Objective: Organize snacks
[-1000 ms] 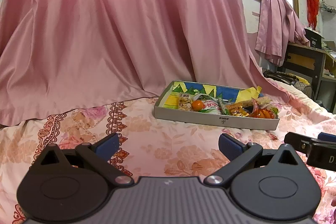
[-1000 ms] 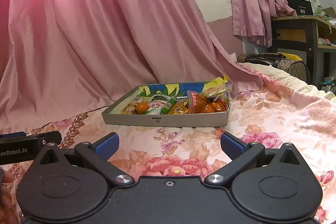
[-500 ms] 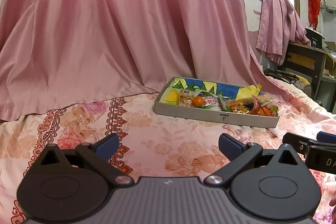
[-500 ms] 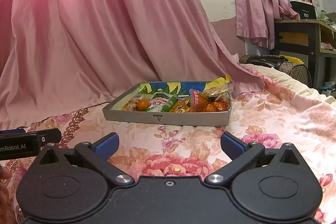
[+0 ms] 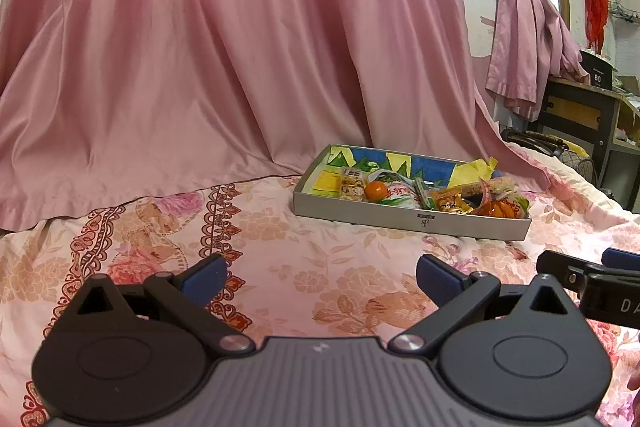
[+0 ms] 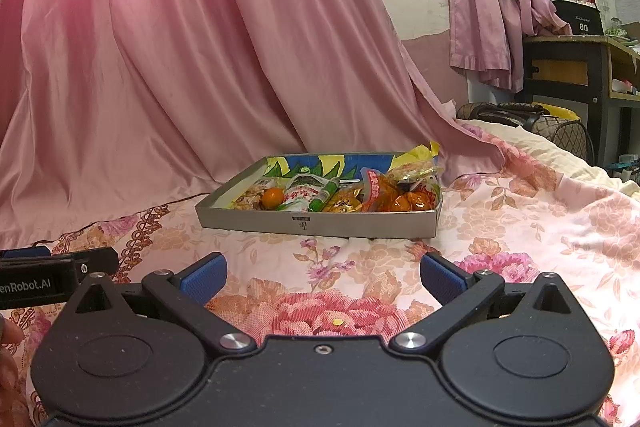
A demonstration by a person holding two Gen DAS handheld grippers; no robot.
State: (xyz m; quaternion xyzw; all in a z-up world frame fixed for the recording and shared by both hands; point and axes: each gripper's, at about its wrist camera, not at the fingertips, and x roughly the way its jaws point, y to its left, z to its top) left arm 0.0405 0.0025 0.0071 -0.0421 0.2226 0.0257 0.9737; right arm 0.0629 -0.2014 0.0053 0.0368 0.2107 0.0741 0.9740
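Ahead of both grippers, well apart, the snack tray (image 6: pixel 320 223) rests on the floral bedspread (image 6: pixel 520 227), packets inside. Left gripper (image 5: pixel 320 279) and right gripper (image 6: pixel 322 277) are spread wide, empty, apparently ready to pick.

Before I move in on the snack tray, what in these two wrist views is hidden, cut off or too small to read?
- Tray floor: both views, hidden by its front wall and the piled snacks.
- Snack wrappers: print too small to read.
- Left hand-held gripper in the right wrist view: cut off by the left edge.
- Right hand-held gripper in the left wrist view: cut off by the right edge.
- Bedspread nearest us: covered by each gripper body.
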